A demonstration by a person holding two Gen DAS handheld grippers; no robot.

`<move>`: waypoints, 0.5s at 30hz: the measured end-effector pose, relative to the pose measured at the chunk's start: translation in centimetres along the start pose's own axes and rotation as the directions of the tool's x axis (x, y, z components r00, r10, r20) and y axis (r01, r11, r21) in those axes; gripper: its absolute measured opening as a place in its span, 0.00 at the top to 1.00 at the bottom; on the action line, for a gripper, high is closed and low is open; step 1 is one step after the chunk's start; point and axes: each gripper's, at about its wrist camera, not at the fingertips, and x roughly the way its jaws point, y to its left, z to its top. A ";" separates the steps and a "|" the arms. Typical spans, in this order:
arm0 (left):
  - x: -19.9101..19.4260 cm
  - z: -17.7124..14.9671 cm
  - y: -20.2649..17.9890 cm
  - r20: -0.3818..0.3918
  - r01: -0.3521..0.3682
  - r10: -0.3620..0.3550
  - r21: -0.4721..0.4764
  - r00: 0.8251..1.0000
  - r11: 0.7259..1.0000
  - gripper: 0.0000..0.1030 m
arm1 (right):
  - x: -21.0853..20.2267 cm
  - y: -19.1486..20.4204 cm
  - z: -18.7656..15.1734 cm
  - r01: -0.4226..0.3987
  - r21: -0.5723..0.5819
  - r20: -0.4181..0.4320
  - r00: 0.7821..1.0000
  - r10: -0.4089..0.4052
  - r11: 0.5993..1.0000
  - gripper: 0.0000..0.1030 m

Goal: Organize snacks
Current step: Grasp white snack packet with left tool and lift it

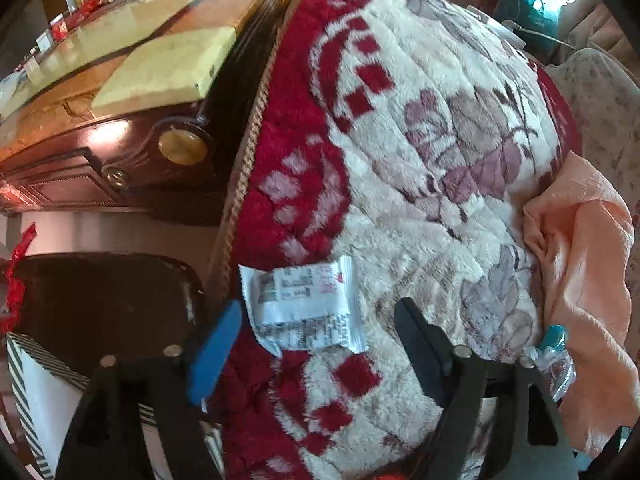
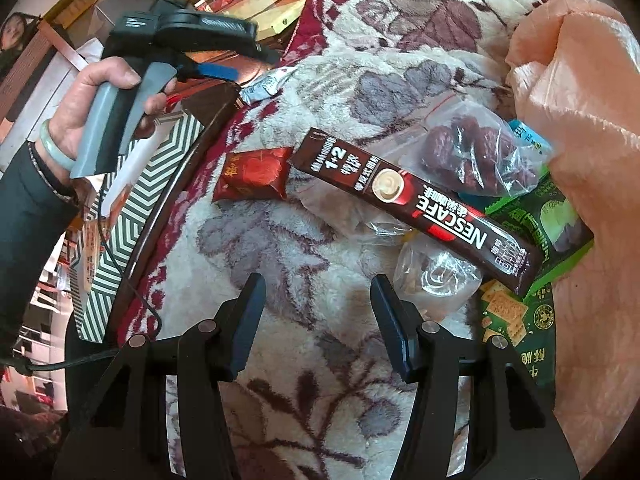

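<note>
left wrist view is showing the left gripper (image 1: pixel 316 340) hanging released over a white snack packet (image 1: pixel 304 306) lying near the blanket (image 1: pixel 420 120)'s left edge, looking light, crinkly and slippery, best pinched across its flat middle.

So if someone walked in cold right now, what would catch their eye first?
Probably the Nescafe stick lying slantwise across the snack pile on the plush blanket, with a red packet beside its upper end and a bag of dates behind it. Apart from them, a white packet lies alone near the blanket's edge, between the open left gripper fingers.
</note>
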 end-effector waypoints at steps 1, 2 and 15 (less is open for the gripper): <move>0.0 0.2 0.3 0.006 -0.012 0.012 -0.005 1.000 1.000 0.19 | 0.1 -0.1 0.0 0.000 0.003 -0.006 1.000 0.000 1.000 0.47; 0.3 0.3 0.6 0.002 -0.028 0.028 -0.015 1.000 1.000 0.17 | 0.3 -0.2 -0.1 0.000 0.004 -0.011 1.000 0.000 1.000 0.47; 4.7 -0.6 -1.2 -0.113 -0.024 0.023 -0.003 0.993 1.000 0.49 | -0.3 0.3 0.1 -0.009 -0.014 0.016 1.000 0.010 1.000 0.47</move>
